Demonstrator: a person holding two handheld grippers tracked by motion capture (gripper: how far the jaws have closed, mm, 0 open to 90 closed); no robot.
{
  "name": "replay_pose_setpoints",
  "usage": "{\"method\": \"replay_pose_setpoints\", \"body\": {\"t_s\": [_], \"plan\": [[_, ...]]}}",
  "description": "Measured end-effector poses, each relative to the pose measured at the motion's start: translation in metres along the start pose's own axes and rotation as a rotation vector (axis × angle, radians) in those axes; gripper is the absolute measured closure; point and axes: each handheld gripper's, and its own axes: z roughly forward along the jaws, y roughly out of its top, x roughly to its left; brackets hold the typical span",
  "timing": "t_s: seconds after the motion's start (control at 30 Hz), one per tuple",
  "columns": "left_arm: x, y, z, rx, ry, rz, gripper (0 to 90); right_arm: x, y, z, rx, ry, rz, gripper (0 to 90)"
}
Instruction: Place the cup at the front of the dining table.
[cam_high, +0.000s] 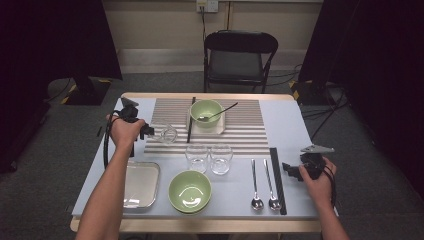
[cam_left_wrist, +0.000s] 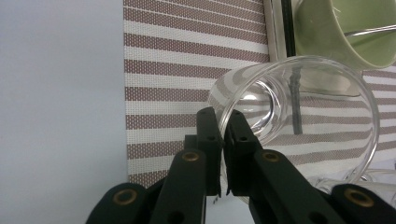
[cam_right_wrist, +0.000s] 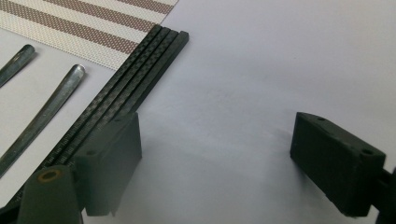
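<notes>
My left gripper (cam_high: 146, 131) hangs over the left side of the striped placemat (cam_high: 240, 131), shut on the rim of a clear glass (cam_high: 168, 134) that is tipped on its side. In the left gripper view the jaws (cam_left_wrist: 223, 140) pinch the wall of the glass (cam_left_wrist: 303, 126), whose mouth faces the camera. My right gripper (cam_high: 289, 170) rests low near the table's right edge, open, just right of a bundle of black chopsticks (cam_high: 277, 179). In the right gripper view the wide-open gripper (cam_right_wrist: 219, 140) has bare table between its jaws, and the chopsticks (cam_right_wrist: 135, 79) pass under the left jaw.
A green bowl (cam_high: 206, 112) with a utensil in it sits on a white dish at the mat's far side, beside a black stick (cam_high: 190, 120). Two upright glasses (cam_high: 196, 157) (cam_high: 221, 159), a second green bowl (cam_high: 190, 191), a metal tray (cam_high: 141, 184) and two spoons (cam_high: 255, 185) line the front. A folding chair (cam_high: 240, 55) stands behind the table.
</notes>
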Motion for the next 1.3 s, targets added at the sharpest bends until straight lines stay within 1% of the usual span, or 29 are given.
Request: {"method": "replay_pose_setpoints", "body": {"t_s": [0.1, 0.23, 0.37, 0.4, 0.6, 0.67, 0.73, 0.87, 0.93, 1.0, 1.03, 1.3], "plan": [[-0.0006, 0.0003, 0.0004, -0.004, -0.001, -0.007, 86.7, 0.0, 0.0, 0.0, 0.001, 0.0, 0.001, 15.2], [-0.0009, 0.0003, 0.0012, 0.0, 0.0, 0.001, 86.7, 0.0, 0.0, 0.0, 0.001, 0.0, 0.001, 15.2], [-0.0011, 0.0003, 0.002, 0.0, 0.011, 0.002, 86.6, 0.0001, 0.0, -0.0001, 0.002, 0.0, 0.003, 15.2], [-0.0014, 0.0004, 0.0026, -0.008, 0.014, -0.009, 86.6, 0.0, 0.0, 0.0, 0.001, 0.0, 0.0, 15.2], [-0.0011, 0.0003, 0.0033, -0.004, 0.013, -0.009, 86.6, 0.0, 0.0, 0.0, 0.0, 0.0, 0.0, 15.2], [-0.0012, 0.0003, 0.0033, -0.005, 0.027, -0.008, 86.5, 0.0, 0.0, 0.0, 0.0, 0.0, 0.0, 15.2], [-0.0013, 0.0003, 0.004, -0.005, 0.025, -0.01, 86.4, 0.0, 0.0, 0.0, 0.0, 0.0, 0.0, 15.2], [-0.0015, 0.0002, 0.0045, -0.005, 0.035, -0.004, 86.1, 0.0, 0.0, 0.0, 0.0, 0.0, 0.0, 15.2], [-0.0012, 0.0003, 0.0048, -0.006, 0.025, -0.003, 86.1, -0.0001, 0.0, 0.0001, 0.0, 0.0, -0.001, 15.2], [-0.0019, 0.0003, 0.0047, -0.011, 0.033, -0.01, 86.1, 0.0, 0.0, 0.0, 0.001, 0.0, 0.0, 15.2], [-0.002, 0.0004, 0.0045, -0.015, 0.028, -0.013, 86.0, 0.0, 0.0, 0.0, 0.0, 0.0, 0.0, 15.2], [-0.0029, 0.0003, 0.0044, -0.016, 0.04, -0.002, 86.1, -0.0001, 0.0, 0.0, 0.0, 0.0, -0.001, 15.2]]}}
